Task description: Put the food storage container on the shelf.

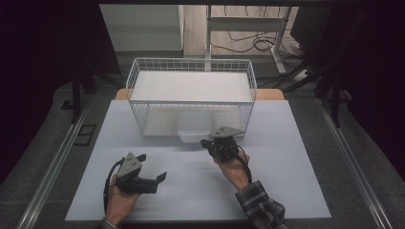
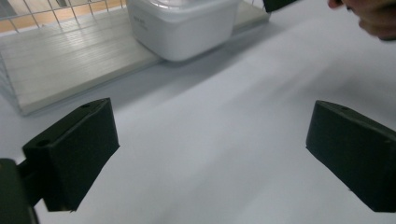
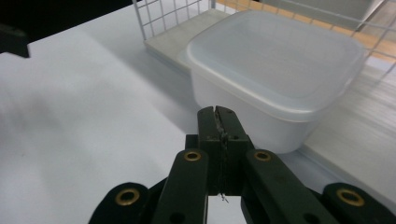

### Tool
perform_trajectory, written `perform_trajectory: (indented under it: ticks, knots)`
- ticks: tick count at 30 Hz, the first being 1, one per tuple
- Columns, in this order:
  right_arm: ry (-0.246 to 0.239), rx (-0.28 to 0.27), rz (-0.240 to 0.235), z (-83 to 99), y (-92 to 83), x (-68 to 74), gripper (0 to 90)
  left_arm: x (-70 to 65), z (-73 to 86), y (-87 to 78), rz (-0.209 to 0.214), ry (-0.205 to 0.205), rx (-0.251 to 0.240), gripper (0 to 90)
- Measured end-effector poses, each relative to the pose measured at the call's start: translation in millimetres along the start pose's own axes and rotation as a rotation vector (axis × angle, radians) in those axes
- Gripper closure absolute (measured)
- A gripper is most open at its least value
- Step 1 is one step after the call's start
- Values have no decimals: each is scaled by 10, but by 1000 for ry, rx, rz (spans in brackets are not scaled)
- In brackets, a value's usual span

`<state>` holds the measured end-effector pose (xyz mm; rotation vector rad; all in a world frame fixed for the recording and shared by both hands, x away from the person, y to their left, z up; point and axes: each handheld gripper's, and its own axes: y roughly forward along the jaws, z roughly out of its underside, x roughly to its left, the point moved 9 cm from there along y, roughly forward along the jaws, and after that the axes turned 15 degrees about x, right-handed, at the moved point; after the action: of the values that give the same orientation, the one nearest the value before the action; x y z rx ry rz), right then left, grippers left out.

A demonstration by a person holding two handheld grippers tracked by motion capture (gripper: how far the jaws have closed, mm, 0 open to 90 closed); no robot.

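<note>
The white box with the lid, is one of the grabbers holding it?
No, nothing is held. The right gripper is shut and empty, just in front of the white box. The left gripper is open over bare table.

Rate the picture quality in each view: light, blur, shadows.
High view: dim, dark at both sides, the white table evenly lit, edges soft. Left gripper view: tabletop smeared by motion blur, the open left tool sharper, a soft shadow before the tub. Right gripper view: the shut right tool sharp, the tub's lid hazy, the wire basket slightly out of focus.
</note>
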<state>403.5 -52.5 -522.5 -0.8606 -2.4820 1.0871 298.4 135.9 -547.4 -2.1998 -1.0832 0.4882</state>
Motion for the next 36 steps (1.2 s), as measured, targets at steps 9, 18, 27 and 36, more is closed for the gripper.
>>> perform_trajectory:
  ticks: [9, 18, 27, 36]
  knots:
    - [-9, 29, -25, -4, 293, 70, 890, -148, 263, -216, -11, 20, -23, 8]
    - [14, 47, 8, -48, 519, -36, 891, -108, 315, -147, 0, 42, -13, 6]
    - [9, 49, 23, -114, 579, -82, 891, -76, 322, -136, -24, 54, -10, 7]
    - [8, 52, 64, -215, 591, -189, 891, -59, 317, -137, -26, 48, -11, 9]
